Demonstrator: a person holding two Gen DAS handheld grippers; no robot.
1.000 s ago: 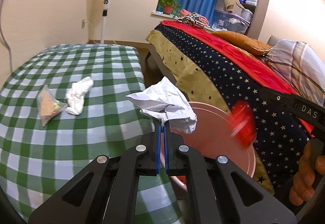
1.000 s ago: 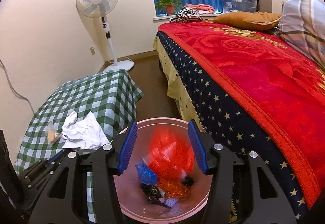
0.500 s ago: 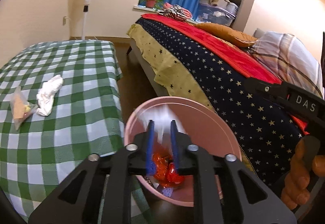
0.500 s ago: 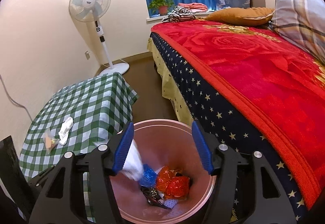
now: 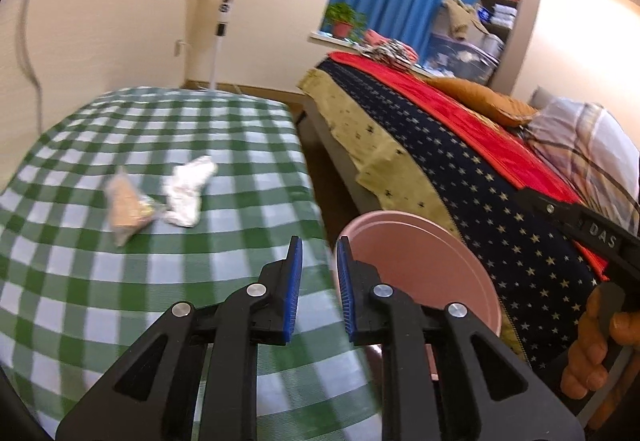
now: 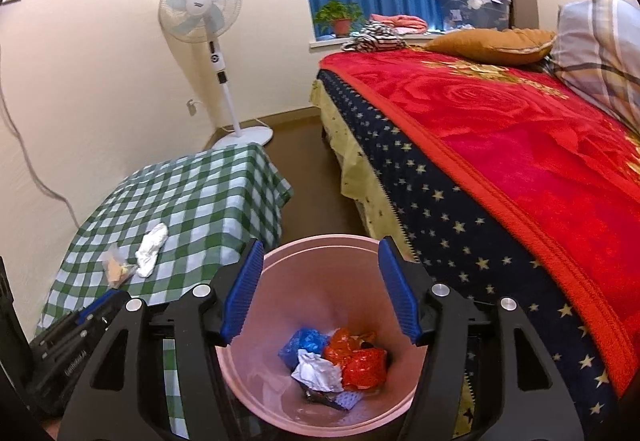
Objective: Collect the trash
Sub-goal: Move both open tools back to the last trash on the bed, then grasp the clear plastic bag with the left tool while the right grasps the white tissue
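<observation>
A pink bin stands on the floor between the table and the bed, and also shows in the left wrist view. Inside it lie a crumpled white paper, a red wrapper and a blue wrapper. My right gripper hangs open over the bin's mouth, nothing between its pads. My left gripper is open by a narrow gap and empty, above the table's right edge beside the bin. Farther left on the green checked table lie a white tissue and a clear bag of tan scraps.
A bed with a red and starry blanket runs along the right, pillows at its head. A standing fan is by the far wall. Brown floor shows between table and bed. A hand holds the right gripper's handle.
The left gripper opened and the white paper fell into the bin; it then swung left toward the table. The red wrapper dropped from the right gripper into the bin.
</observation>
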